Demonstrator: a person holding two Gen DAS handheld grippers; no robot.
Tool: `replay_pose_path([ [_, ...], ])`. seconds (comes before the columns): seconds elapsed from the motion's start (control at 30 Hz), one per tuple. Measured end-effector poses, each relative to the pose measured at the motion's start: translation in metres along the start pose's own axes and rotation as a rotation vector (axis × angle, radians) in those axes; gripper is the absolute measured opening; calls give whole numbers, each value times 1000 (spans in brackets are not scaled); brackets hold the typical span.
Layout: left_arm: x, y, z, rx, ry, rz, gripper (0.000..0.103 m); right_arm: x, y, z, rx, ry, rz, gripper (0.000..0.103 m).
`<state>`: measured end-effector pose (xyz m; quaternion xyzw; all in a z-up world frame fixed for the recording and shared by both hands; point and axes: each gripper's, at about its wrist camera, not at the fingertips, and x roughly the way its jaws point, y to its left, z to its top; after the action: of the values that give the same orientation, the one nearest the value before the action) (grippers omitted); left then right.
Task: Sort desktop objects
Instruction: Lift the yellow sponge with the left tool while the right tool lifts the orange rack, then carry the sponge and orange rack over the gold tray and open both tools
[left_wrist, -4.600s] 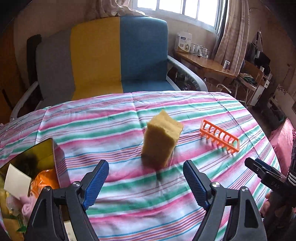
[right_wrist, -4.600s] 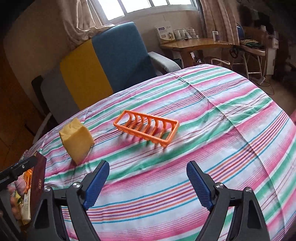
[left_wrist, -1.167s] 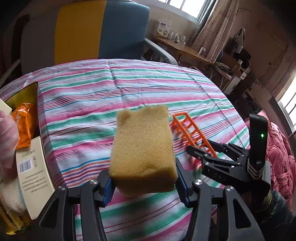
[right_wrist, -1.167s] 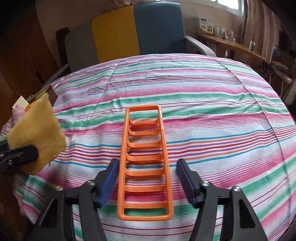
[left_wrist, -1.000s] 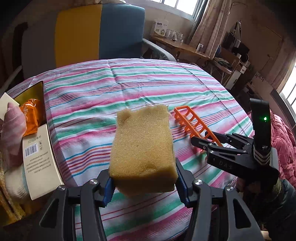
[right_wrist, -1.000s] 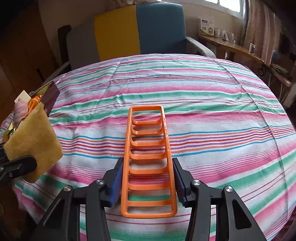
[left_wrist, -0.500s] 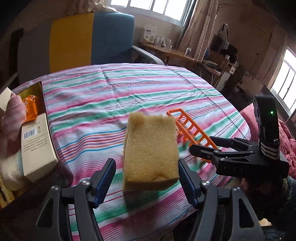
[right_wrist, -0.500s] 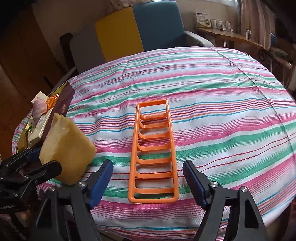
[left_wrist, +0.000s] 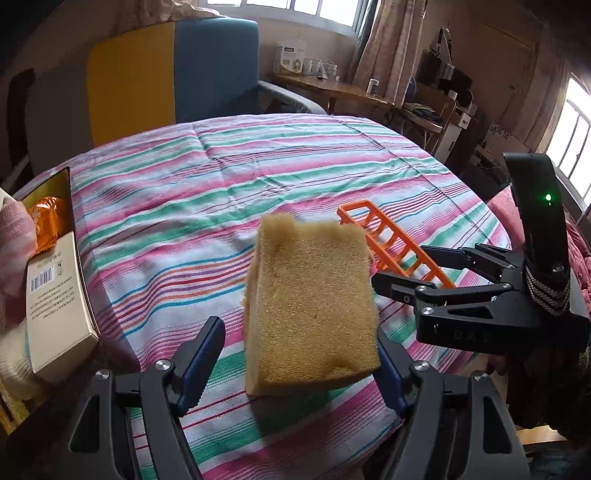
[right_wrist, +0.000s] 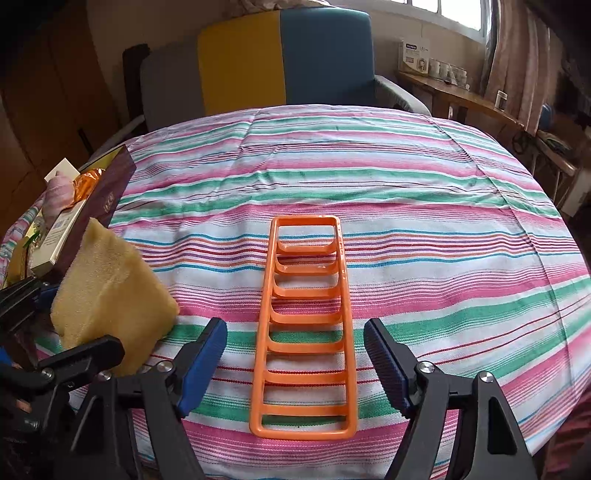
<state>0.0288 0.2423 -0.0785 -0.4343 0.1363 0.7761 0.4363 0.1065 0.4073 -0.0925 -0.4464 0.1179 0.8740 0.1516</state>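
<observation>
A yellow sponge stands on the striped tablecloth near the front edge, between the jaws of my left gripper. Those jaws are opening. The left pad stands clear of the sponge and the right pad sits at its edge. An orange plastic rack lies flat on the cloth, lengthwise between the jaws of my right gripper. These jaws are closing, and a gap shows on both sides of the rack. The right wrist view has the sponge at the left, and the left wrist view has the rack beside the right gripper.
An open box with an orange packet and other items sits at the table's left edge, also visible as a maroon box. A yellow and blue armchair stands behind the table. A wooden desk is at the back right.
My left jaws have opened off the sponge, which now stands on the cloth. My right jaws let go of the rack, spread wide, then narrowed a little around it.
</observation>
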Motion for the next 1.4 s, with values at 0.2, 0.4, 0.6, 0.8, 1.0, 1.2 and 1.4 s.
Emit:
replay_pose_path([
  [0.2,4,3,-2,-28,-3,23,79,7,1,0,-17,-5,-37,50],
  [0.4,4,1,0,-16,-9,78,68,7,5,-2,-41,-22,-58,49],
  [0.6,-9,-3,3,4,-48,119,55,7,7,-1,-37,-22,-54,49],
  [0.8,-39,5,7,-34,-101,170,55,4,16,1,-25,-13,-1,49],
  [1.0,-82,17,10,-63,-172,277,55,-6,42,13,-43,-28,76,49],
  [1.2,-122,45,9,-127,-223,389,55,-18,84,38,-93,-70,165,49],
  [1.4,-156,90,7,-222,-259,495,55,-27,144,72,-173,-128,253,49],
])
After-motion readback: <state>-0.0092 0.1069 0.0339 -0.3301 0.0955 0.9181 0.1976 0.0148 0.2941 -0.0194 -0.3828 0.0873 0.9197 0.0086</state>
